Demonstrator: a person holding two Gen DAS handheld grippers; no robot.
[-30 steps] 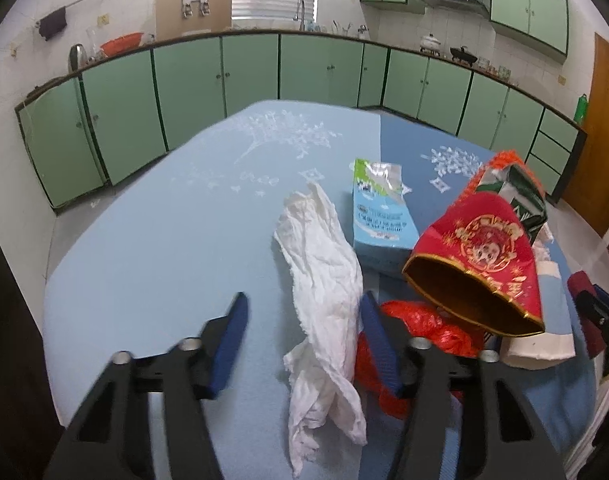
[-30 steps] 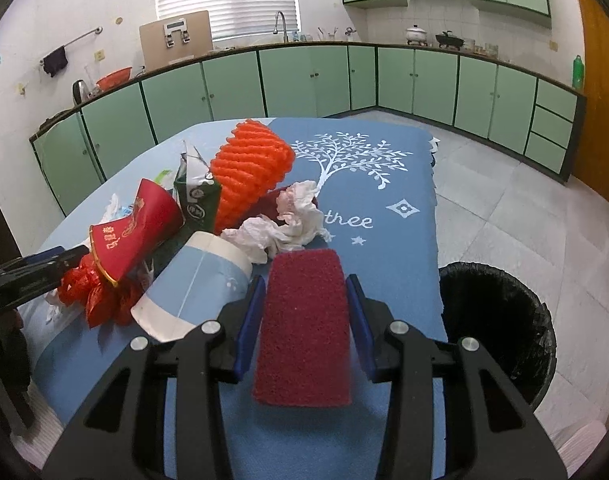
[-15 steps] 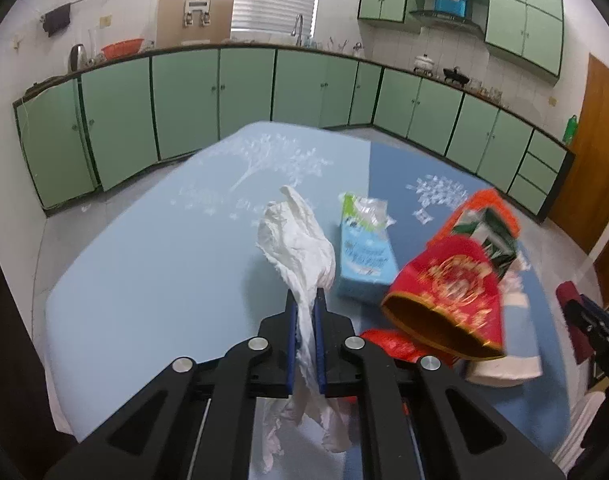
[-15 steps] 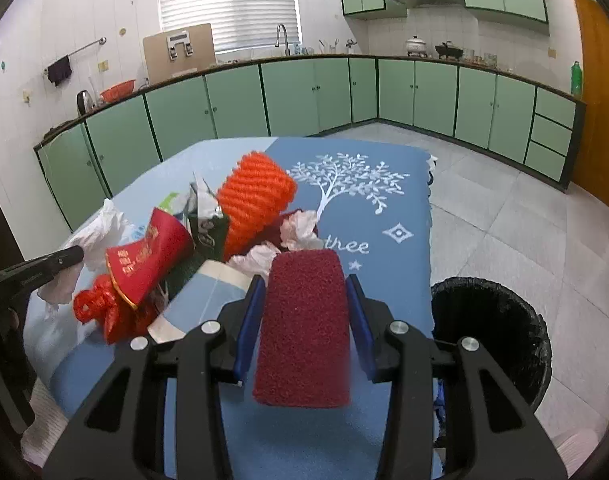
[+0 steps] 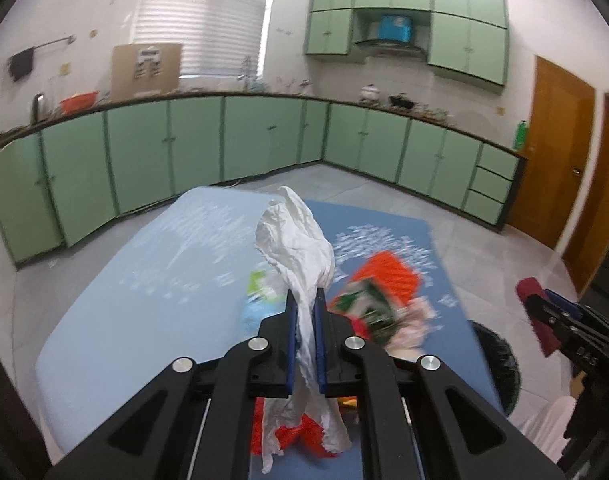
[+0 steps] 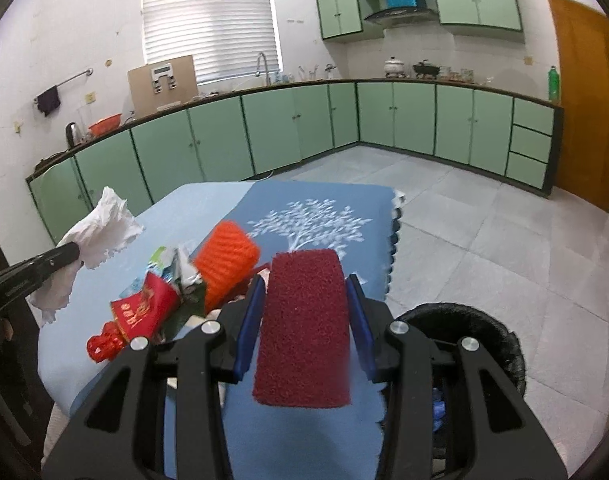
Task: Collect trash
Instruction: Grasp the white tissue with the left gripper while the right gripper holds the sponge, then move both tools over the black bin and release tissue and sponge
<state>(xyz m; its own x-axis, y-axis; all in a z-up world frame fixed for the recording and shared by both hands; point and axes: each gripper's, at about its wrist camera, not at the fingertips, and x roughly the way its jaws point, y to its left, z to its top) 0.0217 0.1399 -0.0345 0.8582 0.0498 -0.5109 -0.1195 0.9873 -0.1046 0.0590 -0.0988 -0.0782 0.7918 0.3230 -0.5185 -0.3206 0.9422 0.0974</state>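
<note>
Floor (image 6: 464,216) open beyond table edge (image 6: 392,240); bin (image 6: 484,332) alongside.

Ran green base cabinets (image 6: 392,120) along the far walls under a dark countertop (image 6: 444,85). Stood on it a white pot (image 6: 394,66), an orange basin (image 6: 104,122), a green bottle (image 6: 554,83). Hung a slatted blind (image 6: 210,20) over the window; closed a wooden door (image 6: 584,96) at right.
</note>
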